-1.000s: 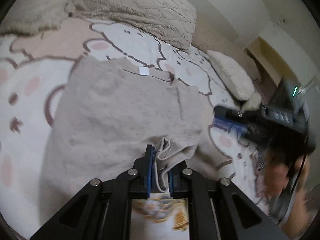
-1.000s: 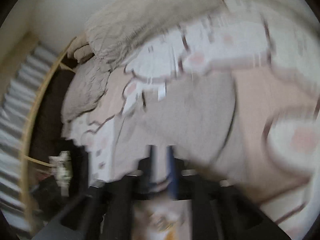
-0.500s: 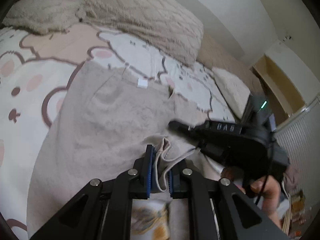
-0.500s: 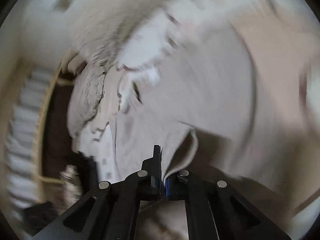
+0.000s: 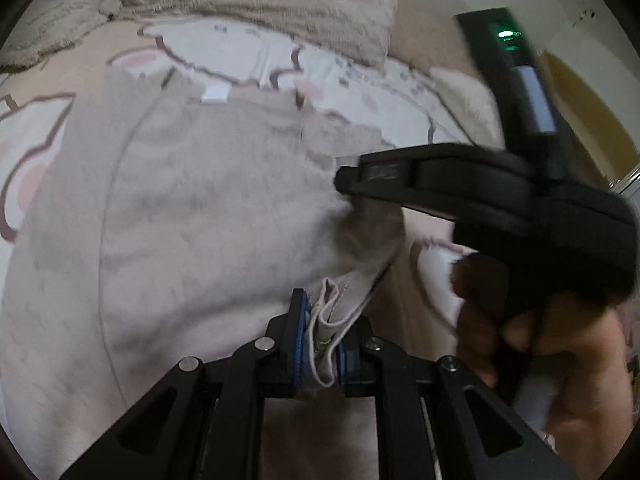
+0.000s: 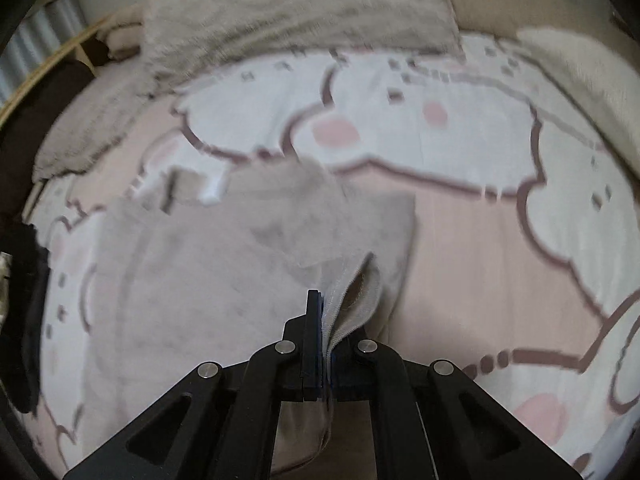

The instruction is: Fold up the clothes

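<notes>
Both tools (image 5: 320,340) (image 6: 326,344) pinch the beige garment's (image 5: 200,200) hem, left tool's jaws opening.

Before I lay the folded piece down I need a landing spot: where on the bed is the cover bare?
Free: the cartoon-print bed cover right of the beige garment, and a strip between its collar and the fluffy pillow. Crowded: the near middle, where the left gripper and right gripper both pinch the garment's hem.
</notes>
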### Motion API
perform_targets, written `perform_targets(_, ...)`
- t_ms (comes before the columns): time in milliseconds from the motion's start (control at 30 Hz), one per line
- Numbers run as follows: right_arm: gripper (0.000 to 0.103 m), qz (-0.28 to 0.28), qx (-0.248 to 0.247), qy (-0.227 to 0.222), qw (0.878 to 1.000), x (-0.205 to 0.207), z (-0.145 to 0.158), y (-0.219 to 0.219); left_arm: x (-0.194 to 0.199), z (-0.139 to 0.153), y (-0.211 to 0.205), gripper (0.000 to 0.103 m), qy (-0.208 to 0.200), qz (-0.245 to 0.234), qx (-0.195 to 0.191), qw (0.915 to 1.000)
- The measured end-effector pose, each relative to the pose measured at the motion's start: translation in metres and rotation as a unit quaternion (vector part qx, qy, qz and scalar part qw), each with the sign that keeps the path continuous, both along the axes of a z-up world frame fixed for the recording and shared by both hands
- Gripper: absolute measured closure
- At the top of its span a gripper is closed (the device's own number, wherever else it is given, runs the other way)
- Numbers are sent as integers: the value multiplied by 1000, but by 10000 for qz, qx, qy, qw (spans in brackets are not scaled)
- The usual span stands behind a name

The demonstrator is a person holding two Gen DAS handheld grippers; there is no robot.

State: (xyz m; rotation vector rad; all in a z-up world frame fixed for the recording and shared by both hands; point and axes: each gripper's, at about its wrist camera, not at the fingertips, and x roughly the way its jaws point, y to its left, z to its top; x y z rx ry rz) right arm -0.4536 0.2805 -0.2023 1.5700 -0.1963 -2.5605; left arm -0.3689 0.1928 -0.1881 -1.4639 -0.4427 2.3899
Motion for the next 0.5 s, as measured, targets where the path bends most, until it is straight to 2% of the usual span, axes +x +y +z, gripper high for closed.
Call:
perform_targets(33,99,-32,-100,-24,9999,0,-6,2,3,2,1,77,-39,-80,58,9999)
perform_targets(67,99,-84,-235,26,9997,1,-9,5,6,6,1,62,-50,-164,124,9998)
perform_targets(133,99,-168,-507,105,9985,4,-9,13,21,20,-2,46,59,-400,248,9989)
perform_targets(167,99,-197,-629,99,9978,5,-6,18,30,28,-6,41,151,-551,296,9979)
perform_targets(233,87,-378,-733,122,9965,10,1,33,55,45,-20,38,276,-923,366,9947)
perform_targets(300,31,-862,-370,232,9953,20,13,53,81,58,-38,38,379,-1179,321,9918)
perform_targets(367,31,-1201,-15,558,9912,36,27,70,111,70,-60,38,487,-1384,289,9888)
perform_targets(433,47,-1155,78,587,9915,54,37,77,141,77,-85,38,495,-1451,211,9880)
perform_targets(467,61,-1020,-22,598,9930,65,41,75,153,77,-97,38,452,-1467,204,9879)
perform_targets(500,66,-842,-172,605,9945,77,44,71,165,77,-109,38,405,-1460,182,9883)
